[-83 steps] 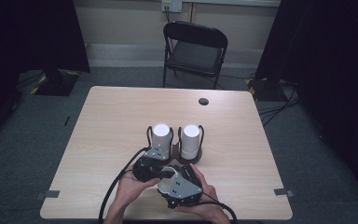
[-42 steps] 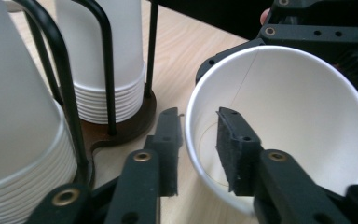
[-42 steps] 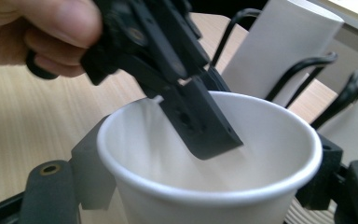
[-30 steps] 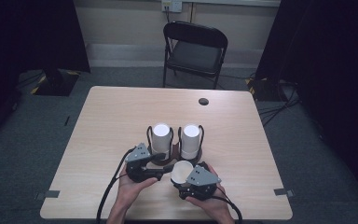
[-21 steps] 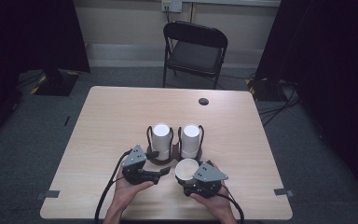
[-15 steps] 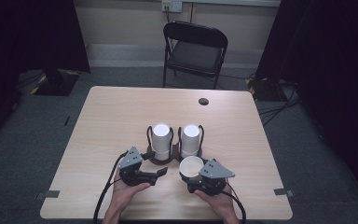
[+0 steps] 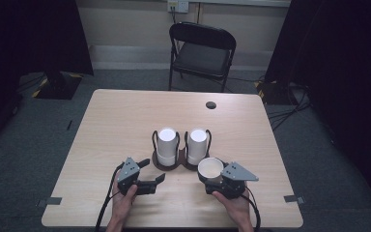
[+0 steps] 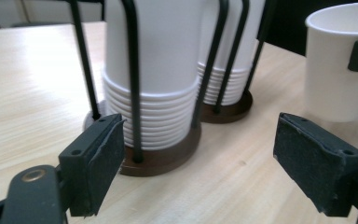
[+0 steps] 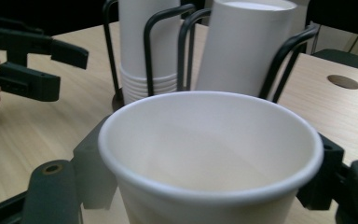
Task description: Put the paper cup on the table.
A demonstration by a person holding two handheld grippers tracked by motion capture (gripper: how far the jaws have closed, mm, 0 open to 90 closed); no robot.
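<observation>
Your right claw [image 7: 211,175] grips an empty paper cup [image 7: 210,168] just beside the cup rack [image 7: 179,162] with two cup stacks. Your left claw [image 7: 150,170] is wide open. Both claws have moved apart.

Bright table [image 7: 125,125], dark surroundings; claw views softly blurred nearby.
</observation>
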